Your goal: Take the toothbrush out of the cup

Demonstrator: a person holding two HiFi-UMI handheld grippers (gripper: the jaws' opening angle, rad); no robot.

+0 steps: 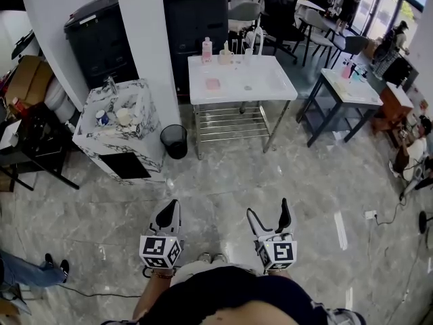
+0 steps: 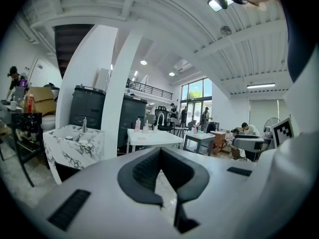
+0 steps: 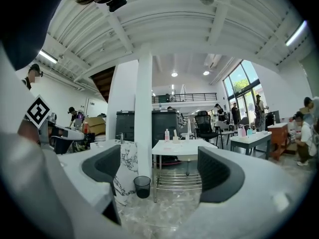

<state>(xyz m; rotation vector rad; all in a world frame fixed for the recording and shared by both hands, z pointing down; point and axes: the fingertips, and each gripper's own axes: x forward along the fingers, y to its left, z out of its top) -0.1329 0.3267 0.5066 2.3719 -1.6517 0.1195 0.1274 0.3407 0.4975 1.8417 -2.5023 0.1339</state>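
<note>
Left tool (image 2: 160, 150): pressed together with nothing between the pads, held close to the person's body.
Right tool (image 3: 162, 166): spread wide and empty, just beside the left tool and not touching it.
Floor (image 1: 223, 185): a broad stretch of grey marble lies between the tools and the tabletop's legs.
Left edge: a marble-patterned sink cabinet (image 1: 151, 117) bounds the way. A black bin (image 1: 174, 141) stands between it and the tabletop's legs, and a white pillar (image 1: 145, 46) rises behind.
Right edge: a dark-framed table (image 1: 353, 95) stands apart from the tabletop with a gap between them. A cable (image 1: 391, 215) trails on the floor nearer the person.
Tabletop (image 1: 264, 80): white, with its near edge facing the person and a wire shelf (image 1: 230, 124) beneath it.
Cup (image 1: 225, 58): at the tabletop's far edge, just beside a pink bottle (image 1: 206, 49) and well apart from both tools.
Toothbrush (image 3: 175, 132): a slender upright thing in the cup, too small for its head to be made out.
Cut off: the person's torso covers the hands behind the marker cubes. Another person's legs (image 1: 24, 271) are clipped by the head view's lower left edge.
</note>
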